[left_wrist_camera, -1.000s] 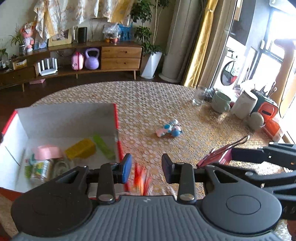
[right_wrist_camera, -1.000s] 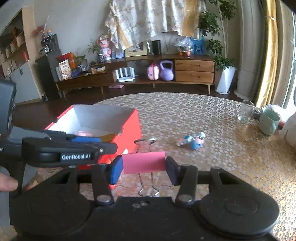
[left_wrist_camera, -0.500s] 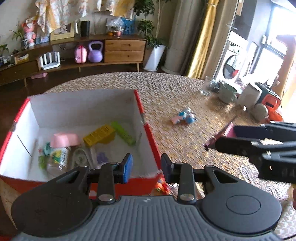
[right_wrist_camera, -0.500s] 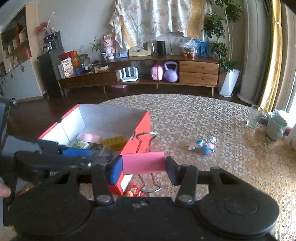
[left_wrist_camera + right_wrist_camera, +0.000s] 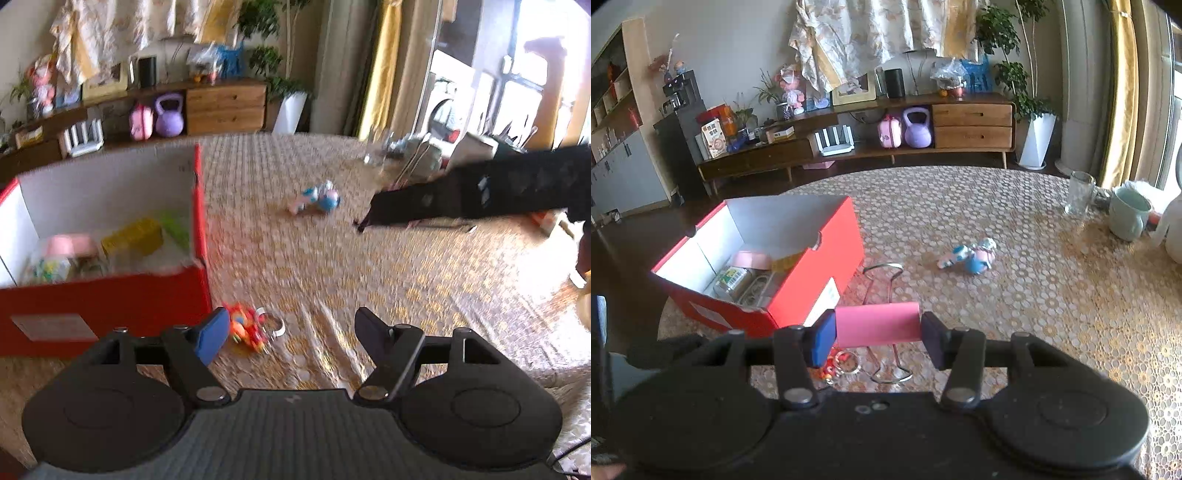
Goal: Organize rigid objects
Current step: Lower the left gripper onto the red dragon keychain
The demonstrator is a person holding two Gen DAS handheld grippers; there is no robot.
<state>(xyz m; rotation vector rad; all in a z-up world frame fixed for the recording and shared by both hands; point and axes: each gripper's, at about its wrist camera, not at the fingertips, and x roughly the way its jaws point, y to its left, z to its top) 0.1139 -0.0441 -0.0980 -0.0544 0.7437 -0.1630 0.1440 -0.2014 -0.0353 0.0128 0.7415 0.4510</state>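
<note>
Beside the red box [image 5: 798,295], right fingers [image 5: 823,339] pinch a pink binder clip [image 5: 877,325]; left fingers [image 5: 212,334] spread over a blurred, seemingly orange toy [image 5: 245,326].

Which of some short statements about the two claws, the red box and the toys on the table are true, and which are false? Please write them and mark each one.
1. The right claw is shut on the pink binder clip. True.
2. The left claw grips the small orange toy. False: it is open, and the toy lies on the tablecloth near its left finger.
3. The red box is empty. False: it holds several things, among them a yellow block and a pink piece.
4. The blue and pink toy lies on the tablecloth outside the box. True.
5. The green mug stands inside the box. False: it stands on the table, beside a clear glass.
</note>
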